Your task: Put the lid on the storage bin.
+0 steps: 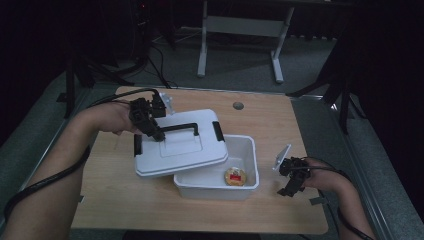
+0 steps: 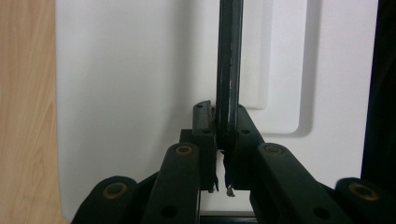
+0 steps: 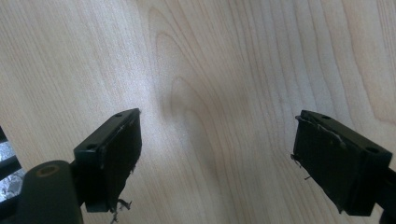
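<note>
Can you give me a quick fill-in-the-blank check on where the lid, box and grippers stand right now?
1. The left gripper is shut on the lid's black ____.
2. The white lid rests tilted over the ____ end of the white storage box in the high view.
3. The right gripper has its jaws ____ over the wooden table.
4. Inside the box lies a round ____ tin.

Missing words: handle; left; open; yellow

Black left gripper (image 1: 156, 131) and right gripper (image 1: 286, 190) (brass-coloured pivot screws) trail black cables.
</note>
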`<state>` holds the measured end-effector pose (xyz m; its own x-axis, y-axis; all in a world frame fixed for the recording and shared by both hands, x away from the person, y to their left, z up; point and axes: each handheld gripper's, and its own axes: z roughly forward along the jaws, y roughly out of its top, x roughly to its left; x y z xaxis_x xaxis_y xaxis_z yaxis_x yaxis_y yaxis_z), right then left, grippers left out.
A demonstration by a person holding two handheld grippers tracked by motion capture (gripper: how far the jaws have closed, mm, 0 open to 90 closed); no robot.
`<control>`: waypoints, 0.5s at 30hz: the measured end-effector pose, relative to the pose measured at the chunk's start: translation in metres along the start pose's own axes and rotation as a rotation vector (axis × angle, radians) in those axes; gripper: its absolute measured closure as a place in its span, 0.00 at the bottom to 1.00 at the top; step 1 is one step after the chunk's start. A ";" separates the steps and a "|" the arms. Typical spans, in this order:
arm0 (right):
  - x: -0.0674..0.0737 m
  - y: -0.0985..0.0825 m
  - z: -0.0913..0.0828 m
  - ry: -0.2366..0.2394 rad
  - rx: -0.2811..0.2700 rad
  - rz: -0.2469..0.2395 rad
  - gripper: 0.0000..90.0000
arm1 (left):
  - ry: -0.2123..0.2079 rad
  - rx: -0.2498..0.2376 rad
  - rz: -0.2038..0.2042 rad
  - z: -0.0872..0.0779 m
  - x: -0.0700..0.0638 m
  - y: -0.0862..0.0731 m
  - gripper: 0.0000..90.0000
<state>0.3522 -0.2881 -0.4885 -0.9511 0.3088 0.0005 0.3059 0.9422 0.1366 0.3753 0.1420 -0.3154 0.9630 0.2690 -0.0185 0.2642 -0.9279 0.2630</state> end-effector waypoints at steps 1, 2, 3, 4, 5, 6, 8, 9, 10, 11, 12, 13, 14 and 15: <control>0.000 0.000 -0.001 -0.002 -0.005 0.000 0.17 | -0.007 -0.002 0.019 0.002 -0.001 0.008 0.93; 0.000 0.000 -0.001 -0.002 -0.005 0.000 0.17 | -0.007 -0.002 0.019 0.002 -0.001 0.008 0.93; 0.000 -0.001 -0.001 -0.004 -0.009 -0.002 0.17 | -0.007 0.002 0.039 0.003 -0.002 0.011 0.93; 0.000 -0.001 -0.001 -0.004 -0.009 -0.002 0.17 | -0.013 0.000 0.043 0.005 -0.002 0.015 0.93; 0.001 -0.001 -0.002 -0.004 -0.010 -0.002 0.17 | -0.014 0.003 0.064 0.008 -0.004 0.020 0.93; 0.001 -0.001 -0.002 -0.004 -0.010 -0.002 0.17 | -0.014 0.003 0.064 0.008 -0.004 0.020 0.93; 0.001 -0.002 -0.002 -0.006 -0.012 0.000 0.17 | -0.025 0.007 0.078 0.012 -0.005 0.027 0.93; 0.001 -0.002 -0.003 -0.005 -0.016 0.003 0.17 | -0.029 0.010 0.088 0.016 -0.006 0.033 0.93; 0.001 -0.002 -0.003 -0.005 -0.016 0.003 0.17 | -0.029 0.010 0.088 0.016 -0.006 0.033 0.93; 0.002 -0.002 -0.003 -0.005 -0.018 0.001 0.17 | -0.035 0.008 0.098 0.020 -0.007 0.040 0.93; 0.002 -0.002 -0.003 -0.005 -0.018 0.001 0.17 | -0.035 0.008 0.098 0.020 -0.007 0.040 0.93; 0.002 -0.002 -0.004 -0.006 -0.020 0.002 0.17 | -0.040 0.011 0.120 0.025 -0.008 0.047 0.93; 0.002 -0.002 -0.004 -0.006 -0.020 0.002 0.17 | -0.040 0.011 0.120 0.025 -0.008 0.047 0.93; 0.002 -0.002 -0.004 -0.005 -0.020 0.000 0.17 | -0.044 0.013 0.129 0.027 -0.009 0.051 0.93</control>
<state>0.3496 -0.2896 -0.4851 -0.9509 0.3094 -0.0040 0.3049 0.9394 0.1568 0.3816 0.0852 -0.3277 0.9903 0.1358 -0.0279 0.1384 -0.9574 0.2534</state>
